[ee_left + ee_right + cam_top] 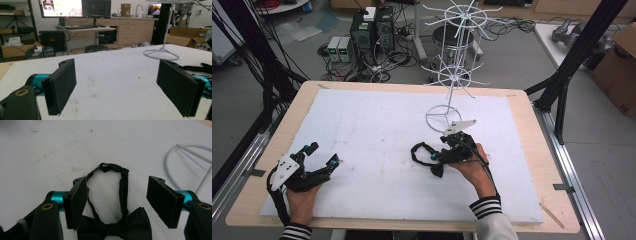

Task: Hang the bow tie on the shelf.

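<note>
A black bow tie (113, 225) lies on the white mat (377, 130) just right of centre in the high view, its strap (107, 182) looped toward the wire rack (452, 65). The right gripper (117, 200) sits over it, jaws spread wide and clamping nothing, bow between them. At lower left, the left gripper (314, 160) rests wide open on bare mat.

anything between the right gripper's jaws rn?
Yes: in the right gripper view the black bow tie lies on the white sheet between the right gripper's open jaws, its strap looping away from the camera.
</note>
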{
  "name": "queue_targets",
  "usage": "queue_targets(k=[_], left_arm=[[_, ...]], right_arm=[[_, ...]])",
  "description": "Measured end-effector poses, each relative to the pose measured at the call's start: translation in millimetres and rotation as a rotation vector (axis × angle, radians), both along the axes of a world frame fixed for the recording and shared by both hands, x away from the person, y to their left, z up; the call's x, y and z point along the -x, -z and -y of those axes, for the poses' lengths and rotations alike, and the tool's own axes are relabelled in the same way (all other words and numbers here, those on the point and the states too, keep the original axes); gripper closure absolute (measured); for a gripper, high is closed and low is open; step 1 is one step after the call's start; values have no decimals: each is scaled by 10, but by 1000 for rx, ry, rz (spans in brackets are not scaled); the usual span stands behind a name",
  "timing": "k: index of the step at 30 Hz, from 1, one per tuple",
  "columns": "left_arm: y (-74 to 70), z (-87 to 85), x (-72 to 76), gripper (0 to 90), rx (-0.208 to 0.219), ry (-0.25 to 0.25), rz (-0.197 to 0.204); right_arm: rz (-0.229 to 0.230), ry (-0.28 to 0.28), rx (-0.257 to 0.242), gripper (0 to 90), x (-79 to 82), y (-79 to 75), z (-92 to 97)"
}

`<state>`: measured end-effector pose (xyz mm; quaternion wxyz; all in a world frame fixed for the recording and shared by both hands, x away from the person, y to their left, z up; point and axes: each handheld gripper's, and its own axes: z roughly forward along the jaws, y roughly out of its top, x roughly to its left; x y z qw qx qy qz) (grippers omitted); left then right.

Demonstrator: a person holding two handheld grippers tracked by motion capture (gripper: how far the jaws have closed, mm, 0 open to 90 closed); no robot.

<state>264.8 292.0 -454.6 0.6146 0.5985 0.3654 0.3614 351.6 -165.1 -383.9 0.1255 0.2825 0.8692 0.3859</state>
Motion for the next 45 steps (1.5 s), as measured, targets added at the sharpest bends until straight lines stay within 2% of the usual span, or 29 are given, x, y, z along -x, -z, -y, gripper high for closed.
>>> queue_targets(k=[4,7,8,9,11,12,14,15,17,18,25,29,38,42,44,45], left_arm=[[0,1,0,163,0,-1,1],[0,0,1,163,0,0,1],[1,1,1,163,0,0,2],[1,1,1,163,0,0,2],[1,0,1,163,0,0,2],[0,-1,1,163,0,0,0],[1,0,1,163,0,0,2],[1,0,1,163,0,0,1],[0,-1,1,163,0,0,1],[0,-1,1,163,0,0,1],[0,-2,0,163,1,0,0],[0,-2,0,163,1,0,0],[0,-3,0,163,1,0,0],[0,-3,0,163,1,0,0],[0,-3,0,163,1,0,0],[0,-3,0,163,1,0,0]], right_arm=[[-8,-18,76,445,-58,-1,-98],[-16,-23,97,458,-79,17,-120],[-25,-28,118,485,-95,41,-131],[-25,-28,118,485,-95,41,-131],[-26,-36,152,486,-116,72,-140],[-39,-36,176,495,-121,92,-149],[-43,-34,182,498,-123,99,-154],[-61,-29,211,519,-129,118,-174],[-61,-31,212,523,-133,122,-177],[-62,-36,234,533,-151,140,-201],[-47,-45,278,566,-173,167,-249],[-65,-50,294,581,-202,207,-275],[-75,-49,323,584,-250,259,-268],[-102,-30,339,594,-238,277,-291],[-87,-44,344,594,-249,286,-295],[-106,-31,347,594,-238,286,-302]])
